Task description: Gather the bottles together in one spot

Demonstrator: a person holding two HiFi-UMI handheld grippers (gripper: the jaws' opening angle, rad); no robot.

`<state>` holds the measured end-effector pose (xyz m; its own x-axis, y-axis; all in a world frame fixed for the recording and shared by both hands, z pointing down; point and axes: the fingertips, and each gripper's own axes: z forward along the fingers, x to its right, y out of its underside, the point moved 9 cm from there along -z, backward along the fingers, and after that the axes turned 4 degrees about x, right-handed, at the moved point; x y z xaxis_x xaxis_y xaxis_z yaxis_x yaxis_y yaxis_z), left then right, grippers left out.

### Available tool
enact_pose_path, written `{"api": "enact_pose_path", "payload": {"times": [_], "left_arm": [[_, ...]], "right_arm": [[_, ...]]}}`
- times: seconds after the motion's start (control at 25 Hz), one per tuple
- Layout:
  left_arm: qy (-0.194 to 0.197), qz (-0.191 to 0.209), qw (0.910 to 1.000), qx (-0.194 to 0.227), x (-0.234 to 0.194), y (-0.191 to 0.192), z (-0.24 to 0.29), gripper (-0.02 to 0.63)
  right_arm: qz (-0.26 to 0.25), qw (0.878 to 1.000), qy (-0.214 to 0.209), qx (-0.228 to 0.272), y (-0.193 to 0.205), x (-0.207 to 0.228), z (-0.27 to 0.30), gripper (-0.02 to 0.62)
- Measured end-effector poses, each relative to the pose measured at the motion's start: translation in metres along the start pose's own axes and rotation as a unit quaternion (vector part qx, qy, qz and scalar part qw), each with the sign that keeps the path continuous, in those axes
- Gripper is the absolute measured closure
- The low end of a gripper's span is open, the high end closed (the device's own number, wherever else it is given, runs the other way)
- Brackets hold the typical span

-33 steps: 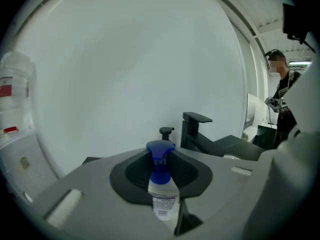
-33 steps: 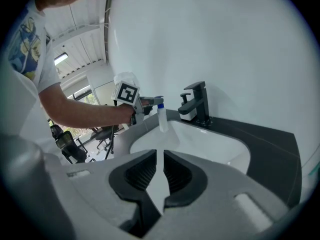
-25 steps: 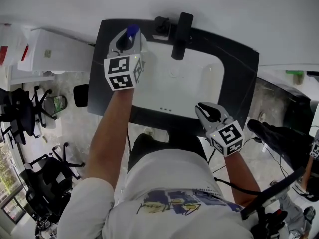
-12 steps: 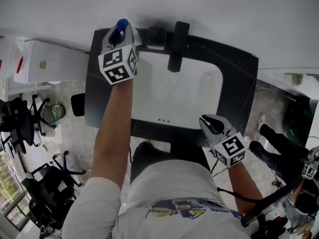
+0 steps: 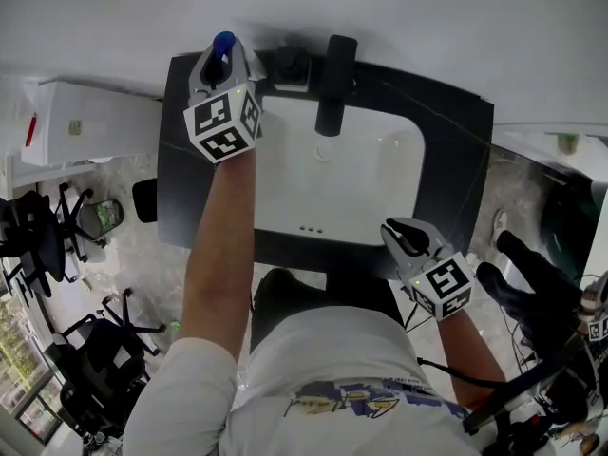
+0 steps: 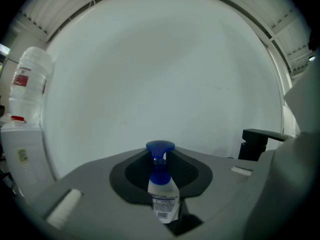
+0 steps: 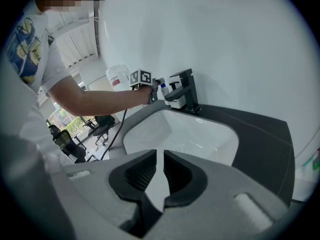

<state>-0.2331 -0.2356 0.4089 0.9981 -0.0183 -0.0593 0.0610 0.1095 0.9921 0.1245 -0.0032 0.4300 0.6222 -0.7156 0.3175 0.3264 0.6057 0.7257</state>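
My left gripper point(image 5: 223, 63) reaches over the back left corner of the black counter point(image 5: 456, 141), shut on a small white bottle with a blue cap point(image 5: 224, 42). In the left gripper view the bottle point(image 6: 163, 196) stands upright between the jaws point(image 6: 161, 157), with the white wall behind it. My right gripper point(image 5: 400, 228) hovers at the counter's front edge, right of the person's body. Its jaws point(image 7: 159, 156) stand a narrow gap apart with nothing between them. From the right gripper view the left gripper's marker cube point(image 7: 141, 77) is beside the faucet point(image 7: 184, 86).
A white sink basin point(image 5: 380, 188) fills the counter's middle, with a black faucet point(image 5: 332, 79) at its back and a small dark thing point(image 5: 290, 65) left of it. A water jug point(image 6: 29, 84) on a white cabinet point(image 5: 85, 112) stands left of the counter. Office chairs point(image 5: 57, 217) are on the floor.
My left gripper has carried the blue-capped bottle toward the counter's back left corner, away from the basin. The right gripper has stayed in place.
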Motion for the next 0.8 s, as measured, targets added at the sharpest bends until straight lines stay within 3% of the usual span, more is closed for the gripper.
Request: {"api": "enact_pose_path", "payload": {"times": [0.8], "left_arm": [[0.011, 0.057, 0.9982, -0.016, 0.013, 0.005, -0.003, 0.517]], "right_arm": [[0.001, 1.000, -0.003, 0.014, -0.004, 0.001, 0.003, 0.549]]}}
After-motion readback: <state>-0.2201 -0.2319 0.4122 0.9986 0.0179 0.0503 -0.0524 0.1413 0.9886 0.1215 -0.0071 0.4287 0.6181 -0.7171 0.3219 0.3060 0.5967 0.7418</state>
